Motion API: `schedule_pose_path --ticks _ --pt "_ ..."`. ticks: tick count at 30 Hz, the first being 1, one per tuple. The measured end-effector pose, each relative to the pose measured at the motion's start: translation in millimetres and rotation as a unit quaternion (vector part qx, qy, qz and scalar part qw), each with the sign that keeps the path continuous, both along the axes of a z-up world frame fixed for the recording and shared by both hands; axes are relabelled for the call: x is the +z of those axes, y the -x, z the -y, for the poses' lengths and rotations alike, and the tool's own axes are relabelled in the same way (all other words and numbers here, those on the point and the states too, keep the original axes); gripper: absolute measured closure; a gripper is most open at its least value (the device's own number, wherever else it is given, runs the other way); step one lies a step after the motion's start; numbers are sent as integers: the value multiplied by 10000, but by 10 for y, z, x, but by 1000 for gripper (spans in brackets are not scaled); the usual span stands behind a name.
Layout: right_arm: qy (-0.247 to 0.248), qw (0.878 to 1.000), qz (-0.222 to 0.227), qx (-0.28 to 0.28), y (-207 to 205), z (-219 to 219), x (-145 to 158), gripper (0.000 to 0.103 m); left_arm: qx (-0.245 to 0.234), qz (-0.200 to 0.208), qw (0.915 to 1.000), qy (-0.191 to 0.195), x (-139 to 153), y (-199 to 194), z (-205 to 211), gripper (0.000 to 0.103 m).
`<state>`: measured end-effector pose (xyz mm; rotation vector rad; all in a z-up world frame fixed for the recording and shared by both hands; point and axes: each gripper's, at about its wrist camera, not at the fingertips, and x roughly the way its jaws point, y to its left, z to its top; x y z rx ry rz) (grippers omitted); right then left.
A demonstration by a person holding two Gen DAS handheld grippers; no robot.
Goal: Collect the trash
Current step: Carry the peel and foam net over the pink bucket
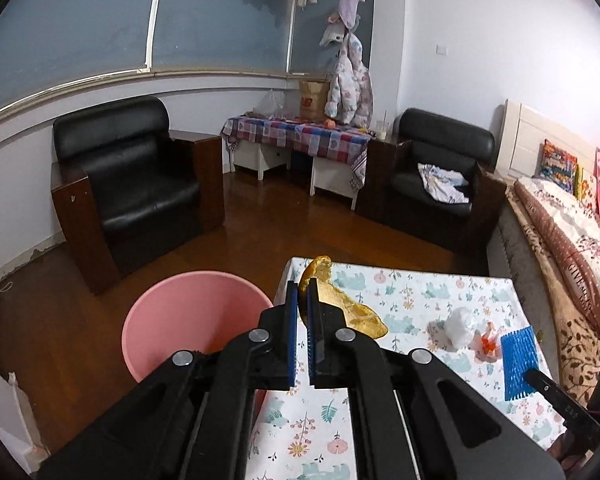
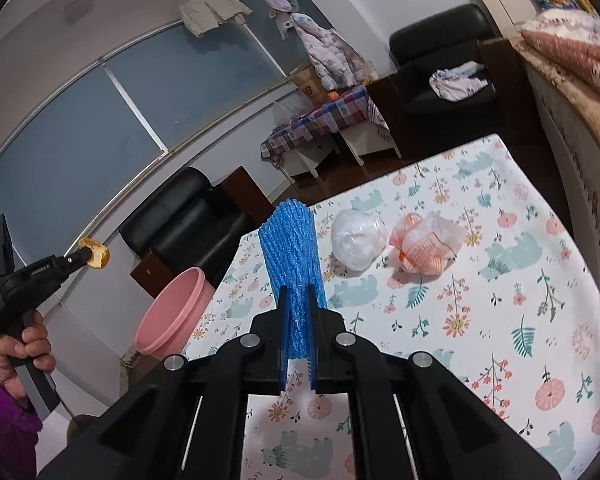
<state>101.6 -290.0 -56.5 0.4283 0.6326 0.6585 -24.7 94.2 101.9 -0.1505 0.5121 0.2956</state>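
Note:
My left gripper (image 1: 302,290) is shut on a yellow fruit peel (image 1: 342,304), held above the table's left edge beside the pink bin (image 1: 192,320). It also shows in the right wrist view (image 2: 85,257) with the peel (image 2: 96,255). My right gripper (image 2: 298,292) is shut on a blue foam net (image 2: 294,252), held above the floral table (image 2: 500,320); the net also shows in the left wrist view (image 1: 520,362). A white crumpled bag (image 2: 358,238) and an orange-white wrapper (image 2: 424,246) lie on the table.
The pink bin (image 2: 172,312) stands on the wood floor left of the table. A bed (image 1: 572,240) runs along the table's right side. Two black armchairs (image 1: 128,184) and a checked side table (image 1: 300,136) stand across the room.

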Motion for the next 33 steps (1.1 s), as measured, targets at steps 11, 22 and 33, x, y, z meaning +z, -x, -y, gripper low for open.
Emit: schedule_pose_path --ticks 11,22,33 --pt "126 9972 717 183 148 -164 751 97 -354 264 9989 -152 304 161 -12 100" --pt "78 9923 876 871 39 -831 1396 97 -381 505 9976 -276 602 307 -183 100" --pt "518 9850 829 1423 -131 -1966 1480 97 390 440 9982 -153 296 243 -812 100"
